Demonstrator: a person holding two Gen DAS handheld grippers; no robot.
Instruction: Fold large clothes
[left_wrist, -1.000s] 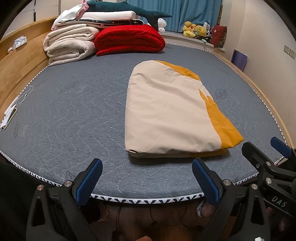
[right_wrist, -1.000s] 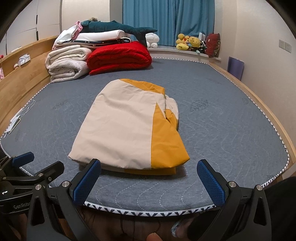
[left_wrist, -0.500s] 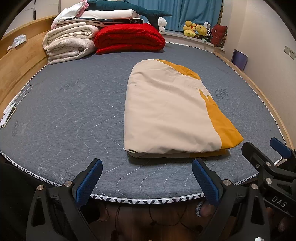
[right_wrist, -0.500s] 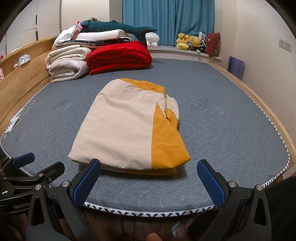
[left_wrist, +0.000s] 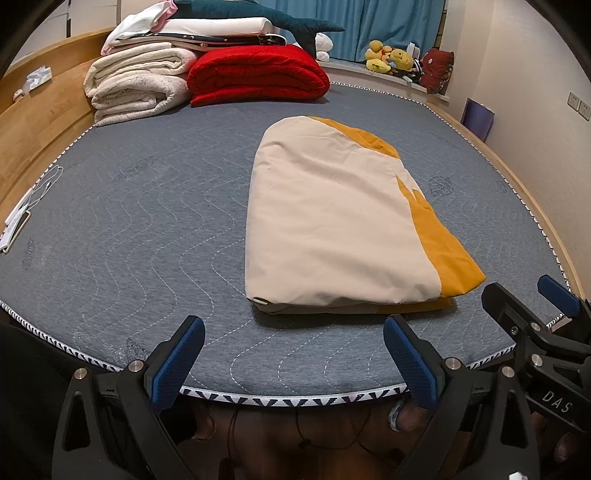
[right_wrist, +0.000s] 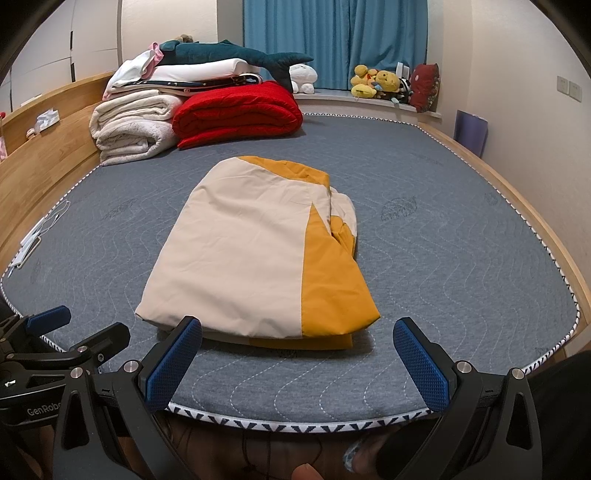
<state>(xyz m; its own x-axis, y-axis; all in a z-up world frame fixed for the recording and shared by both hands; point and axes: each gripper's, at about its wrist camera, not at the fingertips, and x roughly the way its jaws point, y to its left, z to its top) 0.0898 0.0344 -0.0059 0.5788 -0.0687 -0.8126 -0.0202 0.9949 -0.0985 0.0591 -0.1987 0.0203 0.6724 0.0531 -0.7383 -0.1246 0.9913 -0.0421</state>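
Garment (left_wrist: 340, 218) folded; both claws held wide.

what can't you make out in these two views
- Garment: what kind it is and how many layers; it lies folded, so both views show only the top layer and the near edge.
- Small white items at the mattress edge: too small and warped by the left view's fisheye rim.
- Floor under the bed: dark and blocked by the left gripper and right gripper, whose jaws stand open.

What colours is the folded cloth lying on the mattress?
The folded cloth is mostly cream, with a mustard-yellow panel along its right side; the right wrist view shows it best.
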